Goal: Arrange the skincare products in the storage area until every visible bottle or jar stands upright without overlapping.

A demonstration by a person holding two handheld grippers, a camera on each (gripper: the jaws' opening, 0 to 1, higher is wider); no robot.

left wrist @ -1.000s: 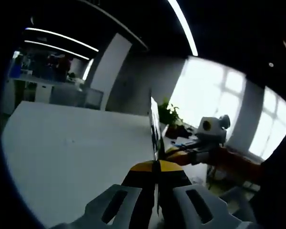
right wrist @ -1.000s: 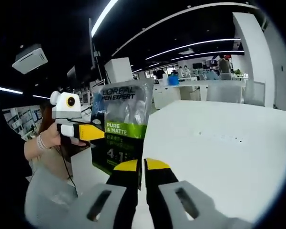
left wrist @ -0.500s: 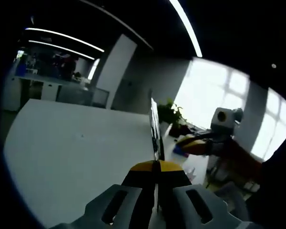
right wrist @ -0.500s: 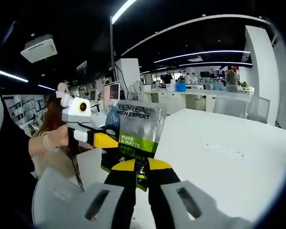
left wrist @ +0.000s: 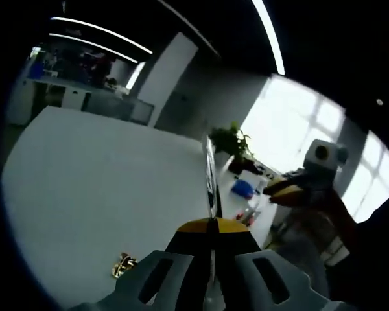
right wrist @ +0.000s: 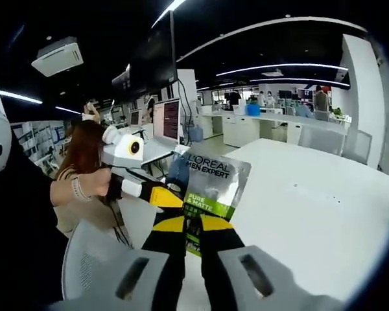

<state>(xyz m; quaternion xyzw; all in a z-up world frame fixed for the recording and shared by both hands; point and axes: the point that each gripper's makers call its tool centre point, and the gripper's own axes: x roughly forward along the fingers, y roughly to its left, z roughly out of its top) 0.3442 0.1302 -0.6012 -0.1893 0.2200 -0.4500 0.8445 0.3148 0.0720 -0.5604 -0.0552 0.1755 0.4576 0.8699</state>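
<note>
A green, black and silver L'Oreal Men Expert pouch [right wrist: 211, 188] hangs in the air beside the white table [right wrist: 298, 201]. My left gripper [right wrist: 167, 196] reaches in from the left, shut on the pouch's left edge. In the left gripper view the same pouch [left wrist: 211, 175] shows edge-on as a thin strip rising from between the shut jaws of my left gripper [left wrist: 212, 223]. My right gripper [right wrist: 192, 223] has its jaws together in front of the pouch's lower end. In the left gripper view the right gripper [left wrist: 279, 192] is off to the right, apart from the pouch.
A small gold item [left wrist: 124, 264] lies on the white table [left wrist: 84, 175] near its front. A person [right wrist: 84, 155] sits beside a grey mesh chair [right wrist: 91, 259]. Desks with monitors [right wrist: 172, 120], a plant [left wrist: 228, 139] and a blue object [left wrist: 243, 189] lie beyond the table.
The pouch in my left gripper has drawn away from the right gripper and looks smaller there. Both views have shifted, bringing the gold item into sight.
</note>
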